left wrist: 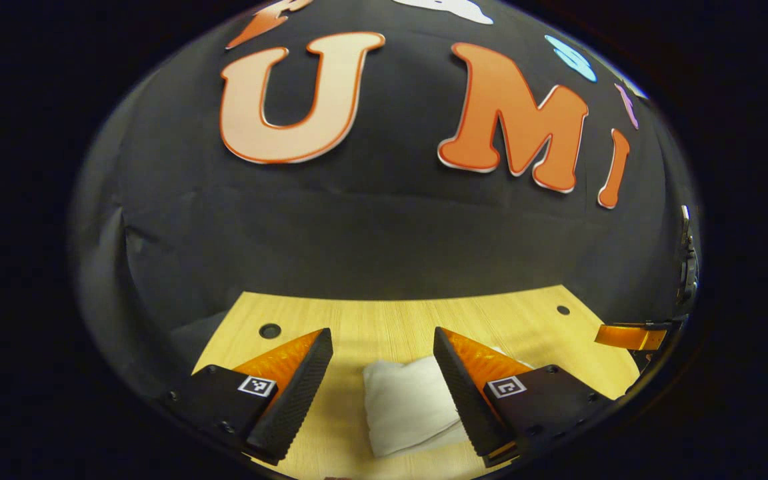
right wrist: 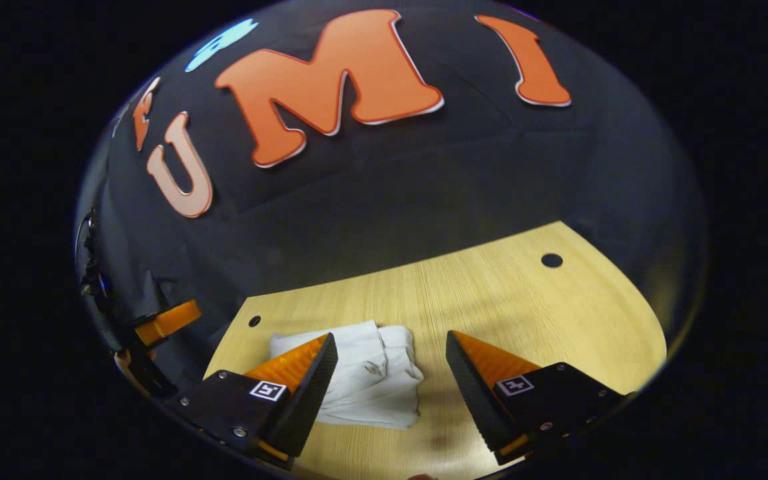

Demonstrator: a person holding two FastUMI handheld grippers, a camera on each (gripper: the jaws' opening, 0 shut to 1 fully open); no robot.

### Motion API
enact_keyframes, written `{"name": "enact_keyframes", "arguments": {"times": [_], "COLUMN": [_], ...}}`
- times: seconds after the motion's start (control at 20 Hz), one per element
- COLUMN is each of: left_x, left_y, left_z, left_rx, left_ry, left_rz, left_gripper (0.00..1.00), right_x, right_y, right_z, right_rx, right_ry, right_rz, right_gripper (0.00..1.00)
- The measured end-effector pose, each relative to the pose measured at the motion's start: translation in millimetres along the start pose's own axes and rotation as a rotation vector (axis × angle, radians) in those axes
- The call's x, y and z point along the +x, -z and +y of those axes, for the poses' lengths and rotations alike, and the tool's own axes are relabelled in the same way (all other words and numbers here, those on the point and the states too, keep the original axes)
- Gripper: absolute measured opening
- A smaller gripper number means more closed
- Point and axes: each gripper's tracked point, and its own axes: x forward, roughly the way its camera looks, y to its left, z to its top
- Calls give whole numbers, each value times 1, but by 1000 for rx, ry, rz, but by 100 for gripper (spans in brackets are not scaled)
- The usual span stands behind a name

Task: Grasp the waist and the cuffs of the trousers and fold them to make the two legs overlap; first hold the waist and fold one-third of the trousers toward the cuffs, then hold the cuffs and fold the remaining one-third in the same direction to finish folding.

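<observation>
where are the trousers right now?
Folded trousers lie on the wooden table, between the open left gripper fingers and beside the right gripper.

One folded pair of white trousers (right wrist: 364,380) lies on one wooden counter (right wrist: 491,300) with two round holes (right wrist: 551,260), and two grippers hover, left (left wrist: 383,373) and right (right wrist: 391,377).

You have no readable text or numbers here; each claw finger carries a small square coded marker (left wrist: 257,385), a pattern only, not legible as writing.
</observation>
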Motion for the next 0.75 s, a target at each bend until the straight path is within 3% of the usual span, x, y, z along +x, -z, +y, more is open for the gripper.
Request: {"name": "enact_keyframes", "arguments": {"times": [0.25,0.55,0.75], "left_x": [-25,-47,-64], "left_y": [-28,-34,-26], "left_z": [12,26,38], "left_rx": [-45,-49,-28], "left_ry": [-58,-140,-186], "left_rz": [-183,-270,-280], "left_gripper": [99,99,99], "right_x": [-17,-32,-33], "right_y": [-17,-24,-22], "right_z": [3,10,19], "right_rx": [-95,-190,-198], "right_ry": [12,-24,-60], "right_rz": [-120,-241,-253], "right_gripper": [98,98,98]}}
